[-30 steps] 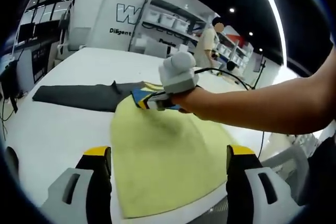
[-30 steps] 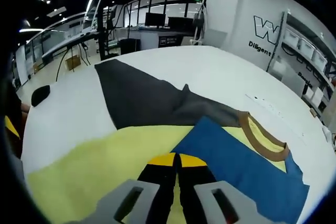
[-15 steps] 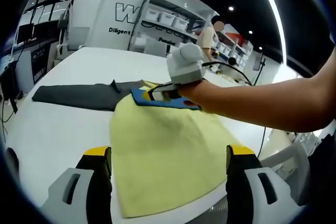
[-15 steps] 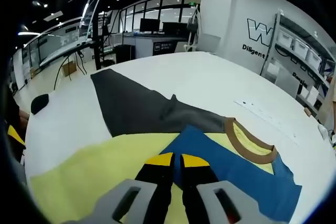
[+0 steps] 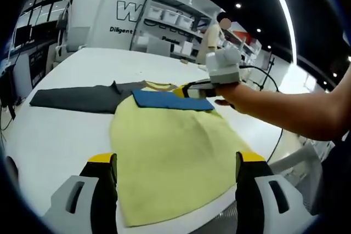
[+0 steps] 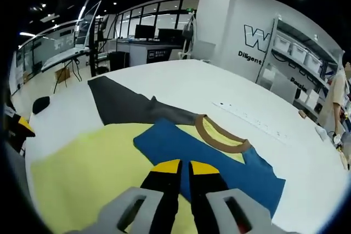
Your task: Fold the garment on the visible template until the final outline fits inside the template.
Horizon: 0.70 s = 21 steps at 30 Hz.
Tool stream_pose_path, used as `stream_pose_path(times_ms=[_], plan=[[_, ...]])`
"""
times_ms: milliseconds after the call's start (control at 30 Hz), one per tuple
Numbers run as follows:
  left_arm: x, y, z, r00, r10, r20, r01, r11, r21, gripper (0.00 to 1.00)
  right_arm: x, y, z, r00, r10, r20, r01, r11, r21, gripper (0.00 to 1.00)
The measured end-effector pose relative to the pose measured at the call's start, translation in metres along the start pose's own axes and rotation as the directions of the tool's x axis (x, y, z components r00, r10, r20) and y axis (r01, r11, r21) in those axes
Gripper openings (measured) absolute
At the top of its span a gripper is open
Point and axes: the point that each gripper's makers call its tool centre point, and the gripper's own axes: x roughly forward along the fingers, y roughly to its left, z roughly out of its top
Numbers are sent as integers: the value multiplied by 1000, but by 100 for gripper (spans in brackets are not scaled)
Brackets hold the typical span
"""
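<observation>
A yellow garment (image 5: 170,157) (image 6: 82,173) lies flat on the white table (image 5: 49,141) (image 6: 181,80). Its blue sleeve (image 5: 164,100) (image 6: 230,168) is laid across the chest below the brown collar (image 6: 204,130). A dark grey strip of cloth (image 5: 71,98) (image 6: 118,105) runs out to the left from beside the collar. My right gripper (image 5: 187,90) (image 6: 180,164), held in a person's hand, is shut on the blue sleeve. My left gripper (image 5: 175,163) stands wide open over the garment's near hem, nothing between its fingers.
The table's near edge curves just below the hem. A person (image 5: 211,36) stands at the back by shelves of boxes (image 5: 170,20) (image 6: 296,47). A cable (image 5: 263,75) trails behind the right hand. A small black object (image 6: 41,101) sits at the table's left edge.
The right gripper has moved right and away across the garment, drawing the blue sleeve flat over the chest and uncovering the collar. The left gripper has stayed open in place.
</observation>
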Motion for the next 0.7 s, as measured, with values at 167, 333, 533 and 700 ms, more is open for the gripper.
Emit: stream_pose_path(times_ms=[167, 333, 533, 700], plan=[[1, -3, -2, 1000, -10, -12, 10, 1000, 9, 84, -36, -27, -19, 998, -56, -1, 56, 998, 21, 0], [2, -6, -5, 999, -22, -25, 22, 1000, 20, 84, -66, -44, -40, 995, -94, -14, 94, 995, 38, 0], [2, -7, -6, 999, -26, -31, 27, 999, 29, 84, -110, -52, -68, 989, -140, -39, 144, 985, 93, 0], [2, -7, -7, 999, -25, -37, 26, 999, 36, 83, -143, -52, -70, 983, -185, -10, 184, 975, 126, 3]])
